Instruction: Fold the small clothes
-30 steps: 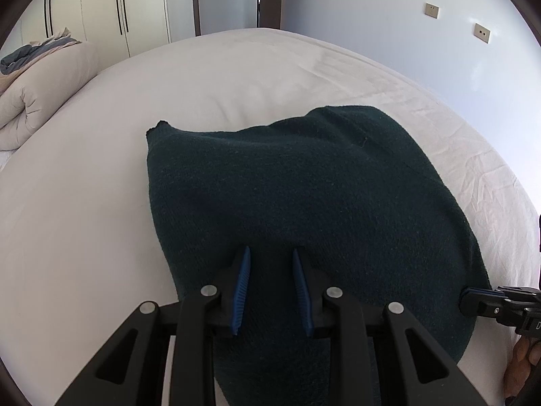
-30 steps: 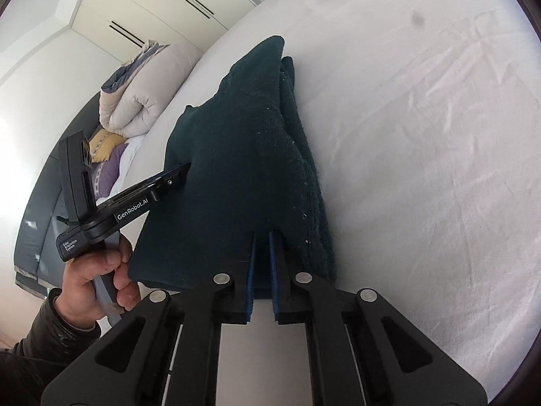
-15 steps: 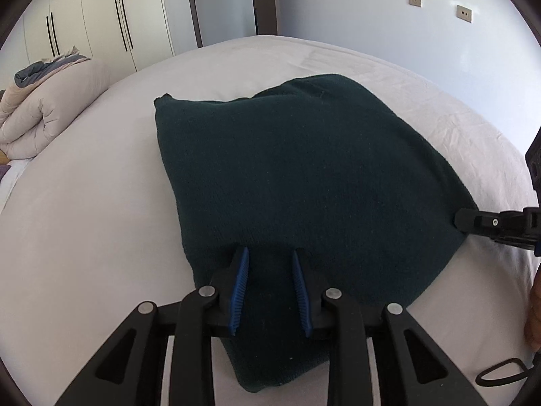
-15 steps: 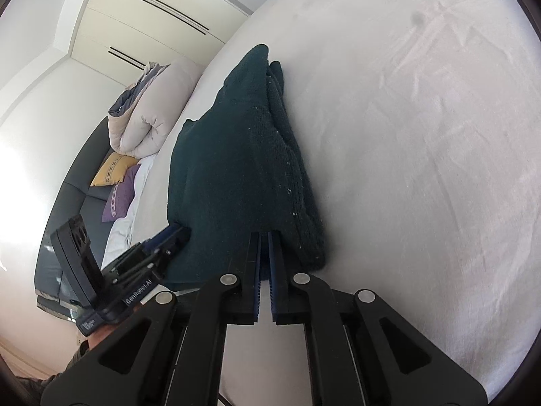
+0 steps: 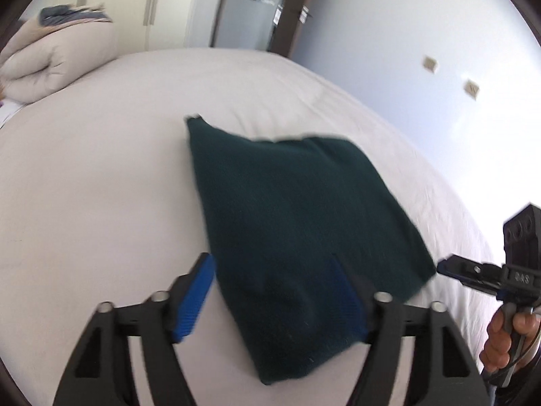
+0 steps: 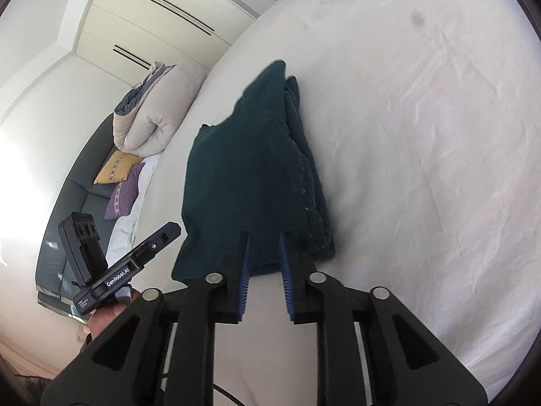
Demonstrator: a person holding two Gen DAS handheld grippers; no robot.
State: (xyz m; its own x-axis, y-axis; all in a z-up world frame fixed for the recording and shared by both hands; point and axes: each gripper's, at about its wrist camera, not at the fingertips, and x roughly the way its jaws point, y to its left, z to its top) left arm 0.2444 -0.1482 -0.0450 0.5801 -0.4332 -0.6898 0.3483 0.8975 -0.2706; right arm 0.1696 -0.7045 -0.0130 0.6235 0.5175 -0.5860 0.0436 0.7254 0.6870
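Both tools angled down over the cloth (image 5: 297, 237) on the bed (image 5: 101, 186). The left tool (image 5: 274, 291) and right tool (image 6: 264, 253) were opening, released. Only the right view showed the cloth's stacked side folds.

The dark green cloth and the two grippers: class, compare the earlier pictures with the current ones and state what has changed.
Both grippers let go of the dark green cloth: the left gripper and right gripper jaws are opening and have pulled back toward its near edge, no longer pinching it. The cloth stays folded on the white bed.
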